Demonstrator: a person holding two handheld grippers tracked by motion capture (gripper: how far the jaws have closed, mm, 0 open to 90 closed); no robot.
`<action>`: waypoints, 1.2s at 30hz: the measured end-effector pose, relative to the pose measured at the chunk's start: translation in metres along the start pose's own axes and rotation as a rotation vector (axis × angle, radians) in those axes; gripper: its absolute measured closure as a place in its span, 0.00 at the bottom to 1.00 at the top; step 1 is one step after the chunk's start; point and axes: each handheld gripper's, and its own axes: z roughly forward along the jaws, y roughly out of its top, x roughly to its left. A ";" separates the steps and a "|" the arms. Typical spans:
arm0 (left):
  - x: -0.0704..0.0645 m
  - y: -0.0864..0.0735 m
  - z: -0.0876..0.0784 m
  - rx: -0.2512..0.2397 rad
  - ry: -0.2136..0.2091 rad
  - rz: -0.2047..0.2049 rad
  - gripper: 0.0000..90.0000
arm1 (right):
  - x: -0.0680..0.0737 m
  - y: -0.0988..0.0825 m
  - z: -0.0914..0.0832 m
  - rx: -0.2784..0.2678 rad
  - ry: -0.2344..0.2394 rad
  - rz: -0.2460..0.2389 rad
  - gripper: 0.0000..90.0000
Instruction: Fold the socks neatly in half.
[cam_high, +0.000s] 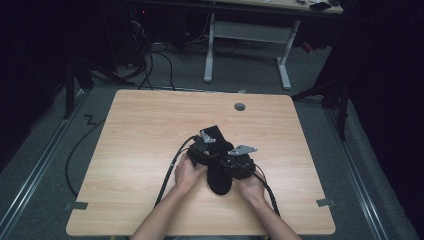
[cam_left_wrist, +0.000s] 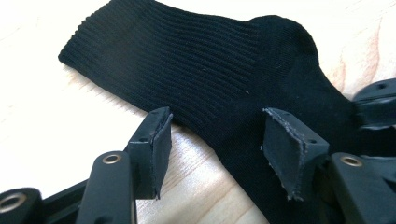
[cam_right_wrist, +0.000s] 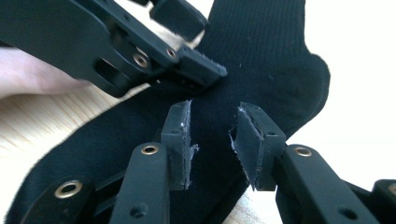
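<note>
Across the middle of the wooden table (cam_high: 150, 125), slightly toward six o'clock from its centre, a black sock (cam_high: 218, 175) is lying flat, its ribbed cuff pointing toward twelve o'clock and its toe toward six. A grey cable hole (cam_high: 240, 106) is sitting well apart from it at twelve o'clock, near the far edge.

At the sock's nine o'clock side, the left hand (cam_high: 186, 172) is holding the left gripper (cam_left_wrist: 215, 140). Its jaws are standing spread: one pad is hanging over bare wood just beside the sock's edge, the other over the fabric, and neither is pressing. At the three o'clock side, the right hand (cam_high: 250, 187) is holding the right gripper (cam_right_wrist: 212, 140), whose jaws are also parted, both pads hovering over the sock near the heel with dark cloth showing in the gap; nothing is being pinched.

The work in hand looks like taking hold of the sock at its middle, perhaps to fold or straighten it. To do that well, each gripper should probably be lowering until one pad is sliding under the sock's edge and the other is resting on top, then closing on the full thickness of cloth. The two grippers are sitting very close together, so keeping their tips from knocking each other is worth watching.
</note>
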 end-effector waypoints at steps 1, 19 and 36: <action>0.000 0.000 -0.001 0.003 -0.002 0.002 0.47 | 0.000 -0.001 0.002 0.014 -0.003 -0.007 0.72; 0.025 0.003 -0.021 0.028 0.041 -0.075 0.46 | 0.016 -0.017 -0.006 0.007 0.032 -0.080 0.70; 0.050 0.007 -0.014 0.035 0.039 -0.131 0.47 | 0.030 -0.024 -0.012 0.000 0.053 -0.115 0.69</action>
